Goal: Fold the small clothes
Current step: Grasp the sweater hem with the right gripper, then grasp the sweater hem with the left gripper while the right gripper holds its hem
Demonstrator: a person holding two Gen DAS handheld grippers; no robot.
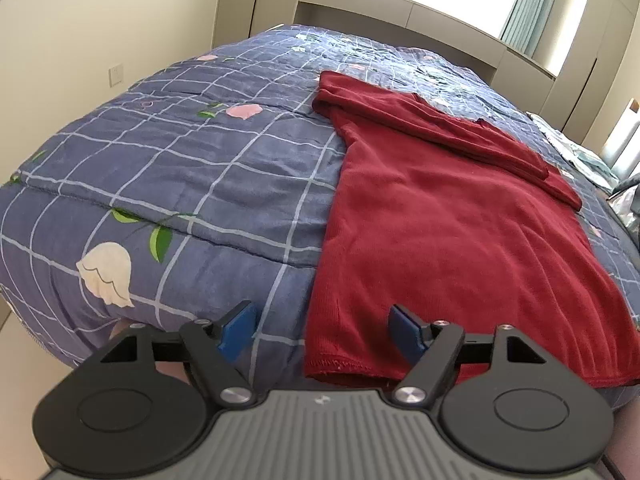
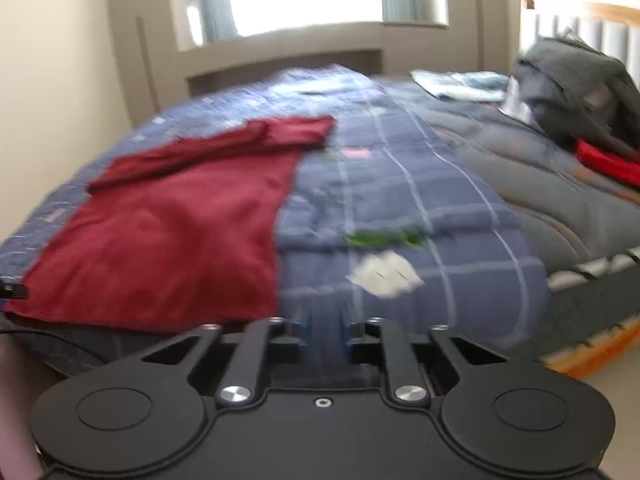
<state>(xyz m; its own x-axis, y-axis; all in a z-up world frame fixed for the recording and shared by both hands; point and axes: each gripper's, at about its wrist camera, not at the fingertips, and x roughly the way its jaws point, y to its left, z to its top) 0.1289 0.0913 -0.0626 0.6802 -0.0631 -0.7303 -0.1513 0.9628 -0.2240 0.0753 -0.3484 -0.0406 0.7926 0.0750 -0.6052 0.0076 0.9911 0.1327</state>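
A dark red top [image 1: 452, 216] lies spread flat on the blue checked quilt [image 1: 200, 168], hem toward me, both sleeves folded across near the collar. My left gripper [image 1: 324, 330] is open and empty, low at the bed's near edge, straddling the top's lower left hem corner [image 1: 340, 364]. In the right wrist view, which is blurred, the red top [image 2: 180, 220] lies to the left. My right gripper [image 2: 326, 332] hovers over the quilt [image 2: 420, 208] right of the top's hem, fingers a narrow gap apart and holding nothing.
A pile of dark grey clothes [image 2: 576, 80] and a bright red garment [image 2: 608, 164] sit at the far right of the bed by the headboard. A light patterned cloth [image 2: 460, 80] lies beyond. A window ledge [image 1: 400, 12] runs along the far side.
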